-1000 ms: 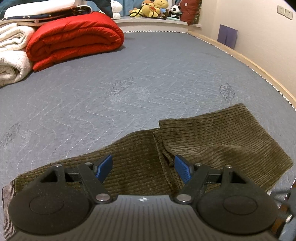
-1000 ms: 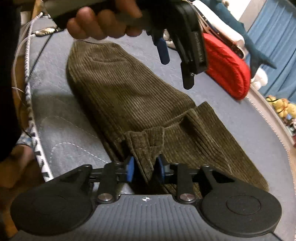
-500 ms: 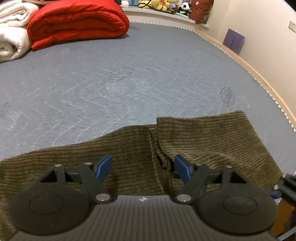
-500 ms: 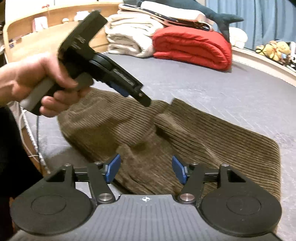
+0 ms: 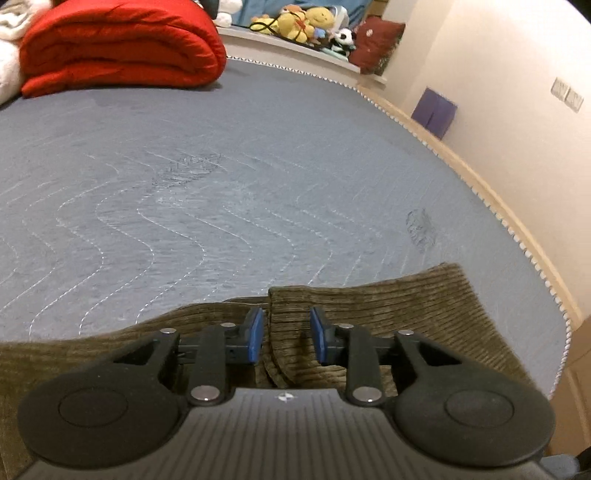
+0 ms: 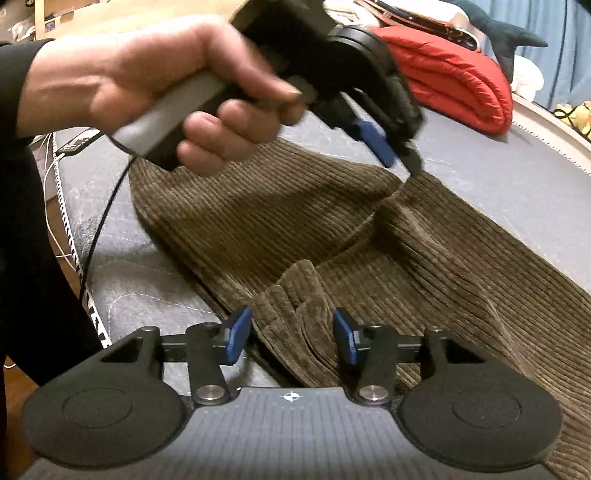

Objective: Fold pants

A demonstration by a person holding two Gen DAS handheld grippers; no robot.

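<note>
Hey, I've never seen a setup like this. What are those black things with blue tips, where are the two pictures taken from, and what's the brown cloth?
No robot here: a person holds a two-finger gripper in each hand, with a wide-angle camera on each looking forward. One picture looks out from the left gripper, the other from the right gripper, which also sees the person's left hand holding the other tool. Brown corduroy pants lie on a grey quilted bed; a folded red quilt and soft toys sit behind. Each gripper has a fold of the pants between its jaws, which have just been closing; whether they pinch the cloth, I cannot tell.
</note>
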